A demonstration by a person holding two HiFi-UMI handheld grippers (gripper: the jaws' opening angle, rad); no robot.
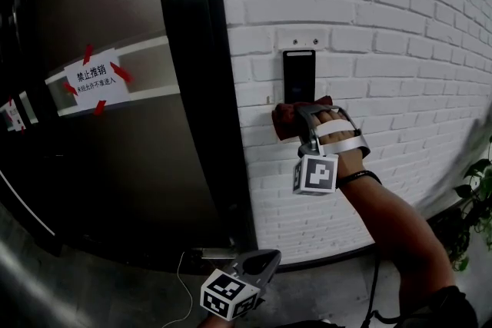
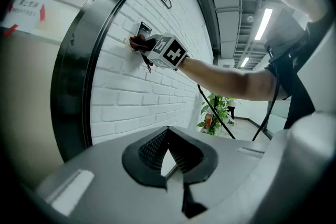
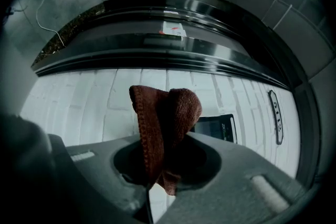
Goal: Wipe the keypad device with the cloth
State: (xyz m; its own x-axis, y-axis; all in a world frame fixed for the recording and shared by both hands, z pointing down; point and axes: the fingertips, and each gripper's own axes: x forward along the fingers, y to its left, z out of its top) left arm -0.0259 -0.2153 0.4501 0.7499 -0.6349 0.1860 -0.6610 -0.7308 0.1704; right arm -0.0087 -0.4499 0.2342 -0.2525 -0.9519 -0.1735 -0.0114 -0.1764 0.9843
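The right claw [image 1: 301, 117] pinches the red-brown cloth [image 1: 284, 121] at the lower end of the keypad device [image 1: 299, 73], mounted on the white brick wall [image 1: 400, 27]. The wiping step seems in hand; the cloth probably touches the lower edge, though I cannot be sure. Next it should slide upward over the panel with light pressure. The left claw [image 1: 260, 263], pressed together and empty, hangs low.

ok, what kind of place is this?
Probably an office-building corridor at a secured entrance: a keypad device mounted on the white brick wall beside a dark door bearing a taped paper notice; ceiling strip lights and a potted plant show further along.
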